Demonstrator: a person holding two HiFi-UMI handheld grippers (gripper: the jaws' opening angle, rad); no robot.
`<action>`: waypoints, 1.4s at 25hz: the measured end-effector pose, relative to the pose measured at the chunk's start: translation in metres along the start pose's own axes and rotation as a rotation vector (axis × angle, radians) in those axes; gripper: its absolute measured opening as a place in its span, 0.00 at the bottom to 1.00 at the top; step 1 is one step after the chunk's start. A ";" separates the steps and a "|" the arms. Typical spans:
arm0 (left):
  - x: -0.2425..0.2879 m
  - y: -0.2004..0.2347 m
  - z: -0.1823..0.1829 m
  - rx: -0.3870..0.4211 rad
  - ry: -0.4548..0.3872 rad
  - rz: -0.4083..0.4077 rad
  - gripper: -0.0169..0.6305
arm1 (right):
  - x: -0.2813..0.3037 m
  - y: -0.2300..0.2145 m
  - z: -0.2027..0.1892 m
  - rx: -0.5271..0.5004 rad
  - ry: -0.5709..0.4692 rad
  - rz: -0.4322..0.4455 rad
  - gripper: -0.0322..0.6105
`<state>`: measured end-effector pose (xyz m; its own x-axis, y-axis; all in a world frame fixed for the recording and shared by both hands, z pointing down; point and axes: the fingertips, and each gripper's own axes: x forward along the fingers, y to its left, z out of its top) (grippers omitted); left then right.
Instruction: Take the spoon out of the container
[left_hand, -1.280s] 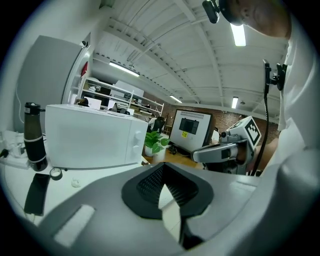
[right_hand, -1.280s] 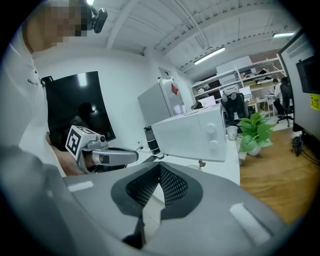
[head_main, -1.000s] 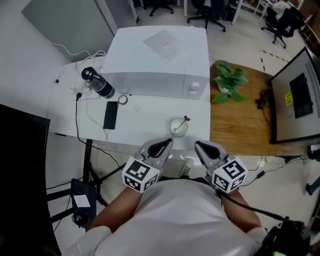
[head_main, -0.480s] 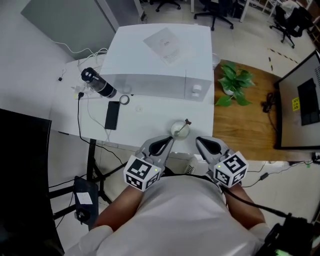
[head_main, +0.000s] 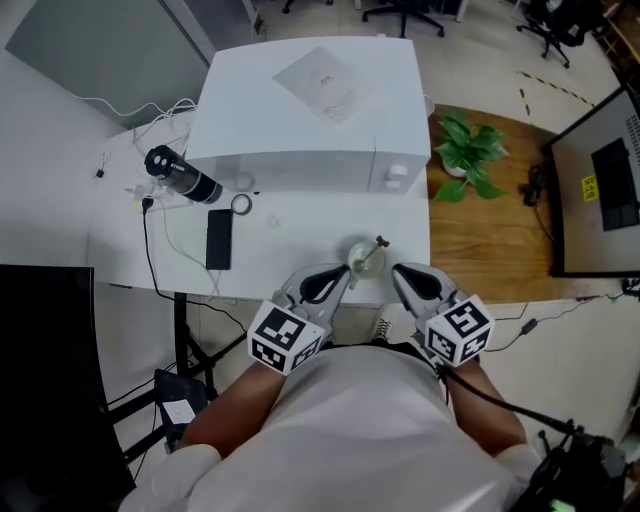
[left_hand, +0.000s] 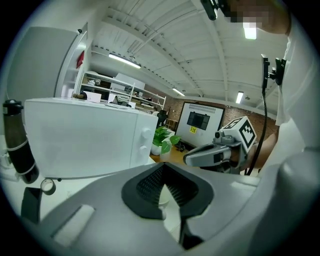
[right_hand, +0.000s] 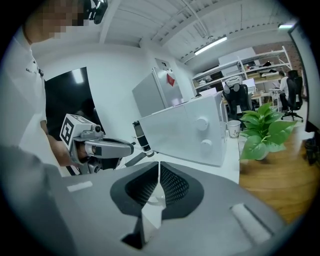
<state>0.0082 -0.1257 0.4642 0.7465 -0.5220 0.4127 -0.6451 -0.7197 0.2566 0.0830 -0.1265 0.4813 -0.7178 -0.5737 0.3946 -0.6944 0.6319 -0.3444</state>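
A small pale round container (head_main: 364, 260) stands near the white table's (head_main: 285, 250) front edge in the head view. A spoon (head_main: 377, 245) leans in it, its dark handle end pointing up and to the right. My left gripper (head_main: 343, 273) is just left of the container and its jaws are shut on nothing. My right gripper (head_main: 397, 271) is just right of it, also shut with nothing held. In the right gripper view the left gripper (right_hand: 107, 146) shows across from me; in the left gripper view the right gripper (left_hand: 212, 155) shows likewise.
A big white microwave-like box (head_main: 310, 110) with a paper sheet on top fills the back of the table. A black bottle (head_main: 180, 175), a phone (head_main: 218, 240), a tape roll (head_main: 241, 205) and cables lie left. A potted plant (head_main: 468, 160) stands on the wooden floor at the right.
Both grippers have crept forward and now flank the container closely. The head view has shifted a little. The container and spoon have not moved.
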 end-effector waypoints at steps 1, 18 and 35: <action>0.000 0.001 -0.001 -0.001 0.002 -0.011 0.03 | 0.001 -0.001 -0.002 0.001 0.007 -0.010 0.08; 0.006 0.026 -0.018 -0.058 0.039 -0.041 0.03 | 0.048 -0.044 -0.024 -0.030 0.136 -0.088 0.19; 0.007 0.037 -0.018 -0.081 0.046 -0.017 0.03 | 0.072 -0.058 -0.040 0.013 0.179 -0.066 0.22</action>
<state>-0.0138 -0.1480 0.4921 0.7505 -0.4869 0.4468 -0.6446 -0.6883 0.3328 0.0735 -0.1836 0.5633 -0.6509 -0.5106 0.5617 -0.7409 0.5887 -0.3234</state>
